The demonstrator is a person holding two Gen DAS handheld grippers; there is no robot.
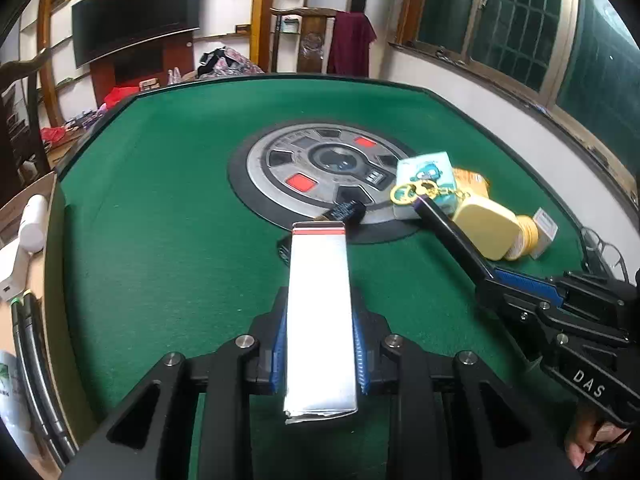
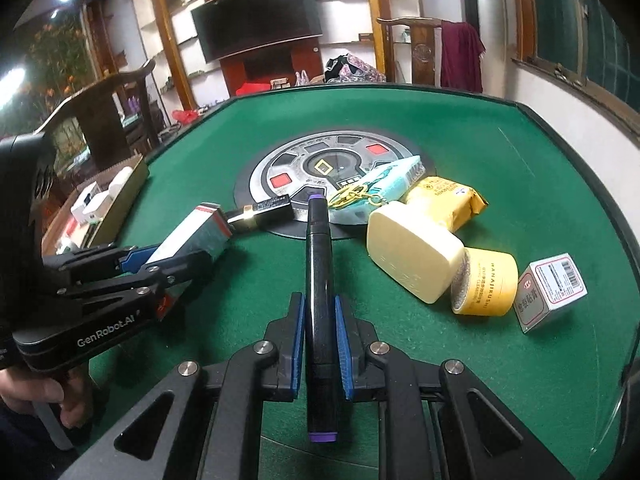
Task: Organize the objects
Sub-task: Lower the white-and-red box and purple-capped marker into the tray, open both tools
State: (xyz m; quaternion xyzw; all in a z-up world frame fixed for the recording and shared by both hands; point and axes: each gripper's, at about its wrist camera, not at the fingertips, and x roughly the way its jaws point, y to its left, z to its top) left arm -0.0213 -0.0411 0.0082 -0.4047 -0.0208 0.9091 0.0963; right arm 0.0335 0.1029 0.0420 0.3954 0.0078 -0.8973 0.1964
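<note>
My left gripper (image 1: 320, 344) is shut on a long silver box (image 1: 320, 320) with a red stripe at its far end, held above the green felt; the same box (image 2: 192, 236) shows in the right wrist view with the left gripper (image 2: 168, 260) around it. My right gripper (image 2: 319, 344) is shut on a black marker (image 2: 317, 300) with purple ends, which points toward the pile; the left wrist view shows the marker (image 1: 448, 228) too. Beyond lie a black lipstick tube (image 2: 264, 210), a teal tissue pack (image 2: 384, 184), gold key rings (image 2: 352, 196), a pale yellow case (image 2: 412, 256) and a yellow jar (image 2: 486, 284).
The green mahjong table (image 2: 440, 360) has a round metal hub (image 2: 320, 164) in the middle. A yellow packet (image 2: 448, 200) and a small grey box (image 2: 554, 290) lie at the right. A cardboard box (image 2: 100, 208) with several items stands off the left edge.
</note>
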